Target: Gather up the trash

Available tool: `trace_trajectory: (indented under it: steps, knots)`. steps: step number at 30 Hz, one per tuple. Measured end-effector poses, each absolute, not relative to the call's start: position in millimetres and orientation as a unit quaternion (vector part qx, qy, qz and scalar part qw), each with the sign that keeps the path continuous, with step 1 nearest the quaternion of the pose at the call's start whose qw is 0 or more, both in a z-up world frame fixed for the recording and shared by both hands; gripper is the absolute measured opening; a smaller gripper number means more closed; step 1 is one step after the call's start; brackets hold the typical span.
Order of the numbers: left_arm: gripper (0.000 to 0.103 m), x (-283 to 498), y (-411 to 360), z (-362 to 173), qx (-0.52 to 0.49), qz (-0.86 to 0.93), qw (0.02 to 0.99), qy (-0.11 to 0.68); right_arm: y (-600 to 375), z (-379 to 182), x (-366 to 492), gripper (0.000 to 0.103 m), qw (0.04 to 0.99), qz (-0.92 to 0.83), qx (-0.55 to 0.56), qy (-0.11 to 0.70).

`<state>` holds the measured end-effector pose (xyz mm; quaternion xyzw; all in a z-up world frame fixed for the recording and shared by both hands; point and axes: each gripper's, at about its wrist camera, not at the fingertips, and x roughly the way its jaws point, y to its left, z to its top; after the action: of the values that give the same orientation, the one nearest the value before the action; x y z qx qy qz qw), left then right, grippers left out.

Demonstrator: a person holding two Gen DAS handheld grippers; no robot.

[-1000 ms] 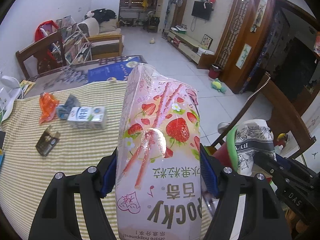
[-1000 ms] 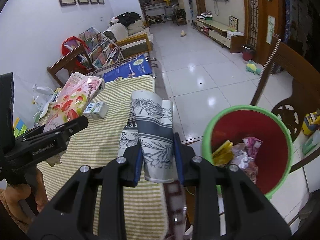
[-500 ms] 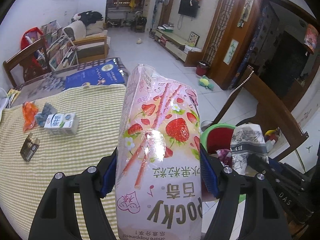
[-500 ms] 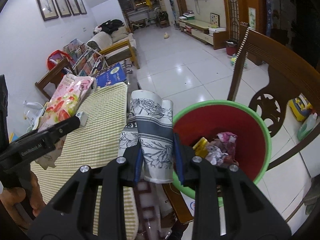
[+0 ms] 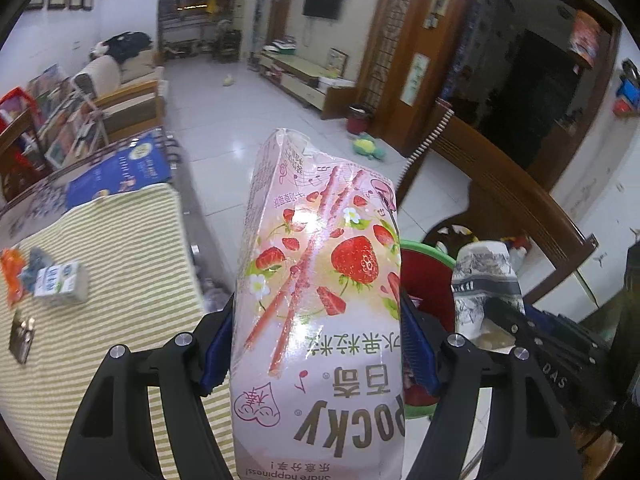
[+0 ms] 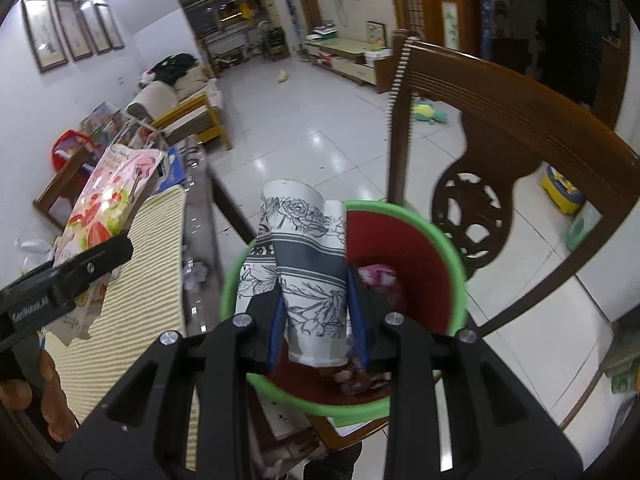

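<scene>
My left gripper [image 5: 316,344] is shut on a pink strawberry Pocky box [image 5: 320,292], held upright past the table's right edge; the box also shows in the right wrist view [image 6: 108,204]. My right gripper [image 6: 316,316] is shut on a crushed white paper cup with a dark floral print [image 6: 304,268], held above the red bin with a green rim [image 6: 456,264]. The bin stands on a wooden chair and holds several pieces of trash [image 6: 380,276]. The cup [image 5: 484,276] and bin [image 5: 424,276] show right of the box in the left wrist view.
A table with a striped green cloth [image 5: 120,264] lies to the left, with a small milk carton [image 5: 60,282], an orange wrapper [image 5: 10,276] and a dark wrapper [image 5: 22,338] on it. A carved wooden chair back [image 6: 512,128] rises right behind the bin.
Both grippers have moved right, off the table toward the bin. The cup now hangs over the bin's opening, and the Pocky box is beside the bin's rim.
</scene>
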<state>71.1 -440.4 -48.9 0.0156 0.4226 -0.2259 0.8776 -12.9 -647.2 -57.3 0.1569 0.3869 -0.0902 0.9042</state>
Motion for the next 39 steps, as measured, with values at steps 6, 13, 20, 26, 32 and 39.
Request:
trace_trajectory:
  steps: [6, 13, 20, 26, 32, 39]
  knots:
    - [0.068, 75, -481, -58, 0.04, -0.259, 0.863, 0.432, -673, -62, -18, 0.028, 0.898, -0.113, 0.166, 0.391]
    - [0.068, 76, -516, -70, 0.062, -0.28, 0.851, 0.441, -693, -69, -22, 0.028, 0.891, -0.126, 0.172, 0.401]
    - [0.068, 82, -528, -74, 0.066, -0.283, 0.845, 0.449, -701, -73, -15, 0.028, 0.887, -0.126, 0.173, 0.409]
    - [0.068, 85, -532, -80, 0.067, -0.282, 0.843, 0.453, -702, -74, -12, 0.028, 0.884, -0.125, 0.172, 0.415]
    - [0.069, 86, -532, -81, 0.067, -0.283, 0.842, 0.455, -700, -75, -10, 0.028, 0.883, -0.125, 0.169, 0.42]
    - [0.072, 85, -524, -79, 0.059, -0.286, 0.84, 0.457, -697, -72, -9, 0.031, 0.883, -0.133, 0.169, 0.417]
